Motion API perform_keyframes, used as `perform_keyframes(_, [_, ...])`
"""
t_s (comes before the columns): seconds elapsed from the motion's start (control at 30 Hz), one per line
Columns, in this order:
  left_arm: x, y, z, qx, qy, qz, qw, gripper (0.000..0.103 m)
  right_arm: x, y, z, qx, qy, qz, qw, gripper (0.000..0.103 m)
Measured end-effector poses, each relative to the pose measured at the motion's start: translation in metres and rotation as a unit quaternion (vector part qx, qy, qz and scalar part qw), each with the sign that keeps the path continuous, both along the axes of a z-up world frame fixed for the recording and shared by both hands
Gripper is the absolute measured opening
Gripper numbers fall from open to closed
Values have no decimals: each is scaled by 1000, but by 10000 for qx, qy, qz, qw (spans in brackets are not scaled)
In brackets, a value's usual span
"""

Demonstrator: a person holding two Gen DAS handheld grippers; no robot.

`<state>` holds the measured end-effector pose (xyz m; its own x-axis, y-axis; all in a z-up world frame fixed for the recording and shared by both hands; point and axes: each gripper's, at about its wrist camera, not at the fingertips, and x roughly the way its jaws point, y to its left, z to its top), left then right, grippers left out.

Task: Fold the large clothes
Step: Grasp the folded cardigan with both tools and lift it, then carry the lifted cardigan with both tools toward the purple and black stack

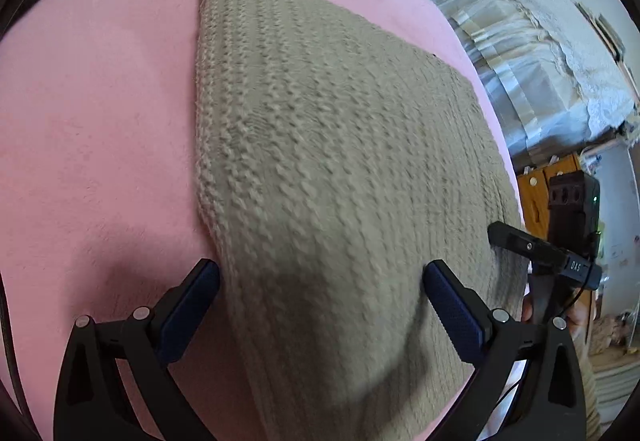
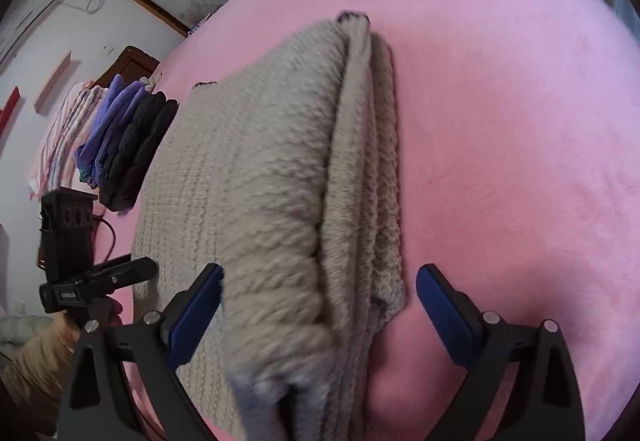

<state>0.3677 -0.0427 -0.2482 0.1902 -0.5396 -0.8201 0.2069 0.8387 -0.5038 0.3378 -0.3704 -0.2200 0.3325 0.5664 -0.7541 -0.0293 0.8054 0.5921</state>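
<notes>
Spread wide over a folded beige knit sweater [image 1: 340,169] on a pink bedspread [image 1: 100,121]: left gripper [image 1: 320,277] and right gripper [image 2: 319,281], neither clamping cloth. Stacked folded clothes [image 2: 124,145] beyond the sweater's left edge.

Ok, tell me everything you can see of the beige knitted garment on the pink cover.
The beige knitted garment is a thick, chunky-knit piece, seemingly wool-like, with a thin dark trim at its far end. It lies partly folded on the pink cover; the right wrist view shows several layers stacked along its right edge. Its near end rises between the open fingers of the left gripper and the right gripper; whether the pads touch it is unclear.
</notes>
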Motion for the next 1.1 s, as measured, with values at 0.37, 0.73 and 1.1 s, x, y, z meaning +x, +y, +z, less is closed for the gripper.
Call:
perform_keyframes(0.37, [18, -10, -14, -150, -14, 54, 9999, 103, 29, 16, -10, 447, -5, 520, 9976, 97])
perform_keyframes(0.73, [-5, -33, 35, 930, -813, 63, 9923, 52, 6, 43, 20, -216, -415, 216, 9987, 54])
perform_keyframes(1.1, [-74, 17, 118, 1165, -1144, -163, 9864, 49, -68, 104, 92, -447, -788, 138, 9958, 49])
